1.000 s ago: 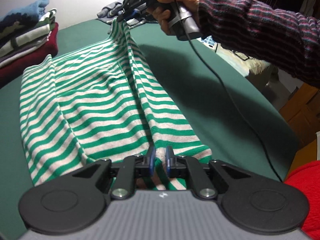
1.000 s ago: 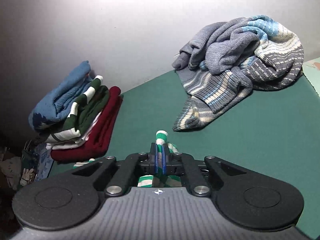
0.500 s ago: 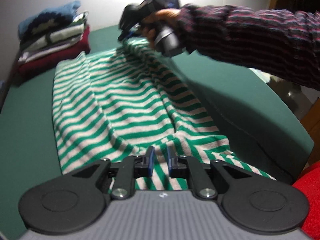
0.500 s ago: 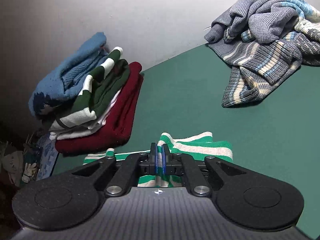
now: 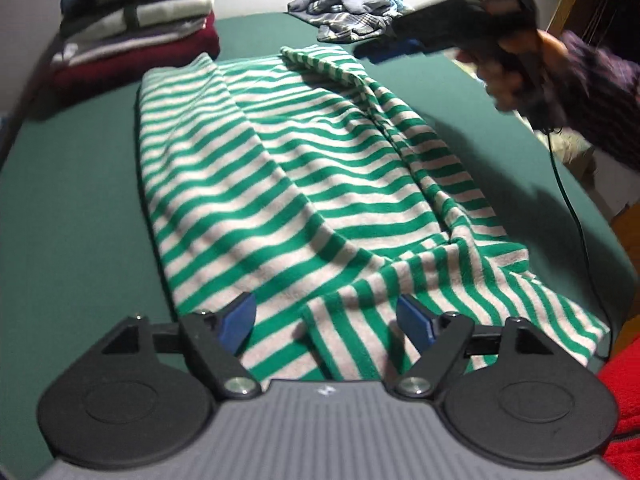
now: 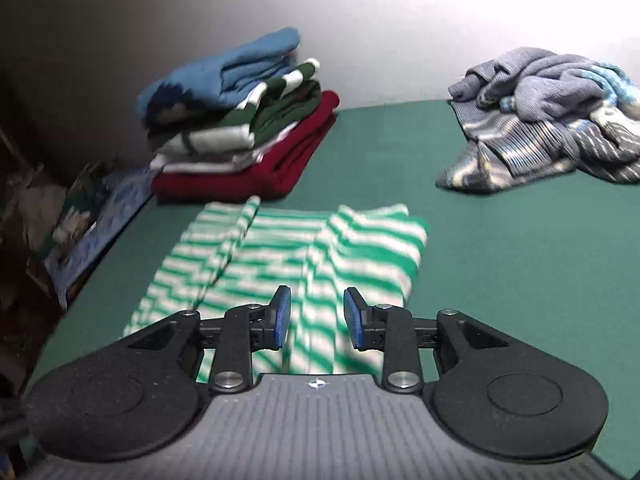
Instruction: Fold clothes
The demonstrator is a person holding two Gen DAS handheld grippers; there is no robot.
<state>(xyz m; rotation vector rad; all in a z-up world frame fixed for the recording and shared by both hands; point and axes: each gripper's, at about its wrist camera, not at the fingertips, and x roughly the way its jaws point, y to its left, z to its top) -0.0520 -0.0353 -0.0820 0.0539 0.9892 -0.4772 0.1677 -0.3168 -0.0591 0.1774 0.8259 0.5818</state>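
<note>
- Far left on the green desk [image 5: 80,208], a folded stack [image 5: 136,28] of blue, green-and-white and red garments sits by the wall, clear of the work.
- The striped garment [image 5: 304,168] lies flat in the middle of the desk, its long axis running from the left claw [image 5: 328,320] away toward the stack and wall.
- The left claw's jaws are opening, blue pads standing apart over the near hem; cloth lies between them but nothing is clamped.
- From the right wrist view, the right claw [image 6: 318,318] is also opening, pads apart above the garment's far end, not pinching it.
- Judgement: a next fold likely runs across the length; the left hand is nearer the loose, rumpled right-hand flap.
- To the right, a crumpled grey-blue sweater [image 5: 348,4] waits near the wall; a red cloth [image 5: 624,400] and the right tool's cable [image 5: 576,216] hang at the desk's right edge, the cable a possible snag.
</note>
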